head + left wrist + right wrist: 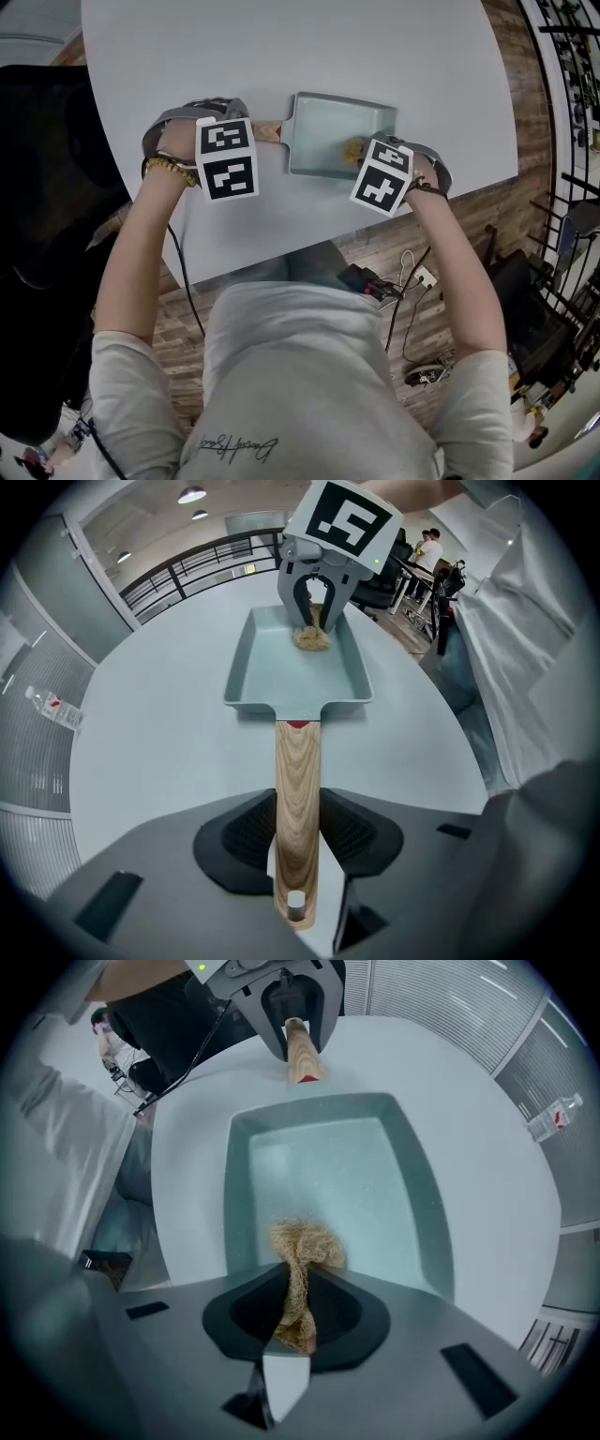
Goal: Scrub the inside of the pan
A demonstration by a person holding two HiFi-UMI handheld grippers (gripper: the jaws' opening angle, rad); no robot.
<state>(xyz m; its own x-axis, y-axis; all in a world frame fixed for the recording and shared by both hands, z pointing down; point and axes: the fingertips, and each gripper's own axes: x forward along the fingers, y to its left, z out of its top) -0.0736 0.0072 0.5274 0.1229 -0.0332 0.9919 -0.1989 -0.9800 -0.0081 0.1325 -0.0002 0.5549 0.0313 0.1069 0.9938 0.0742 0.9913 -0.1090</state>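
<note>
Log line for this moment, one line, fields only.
left gripper: shut on pan handle | right gripper: shut on scrubber | scrubber in pan, end opposite handle

A white table lies under the jaws. A water bottle lies on the floor, far right of the right jaws.

A round, pale grey bench stands on a floor of brown wood planks. Black metal railing runs along the right. Cables and a white plug strip lie on the floor. Round ceiling lamps glow above a balcony rail. Two people stand far off beside dark office chairs.
</note>
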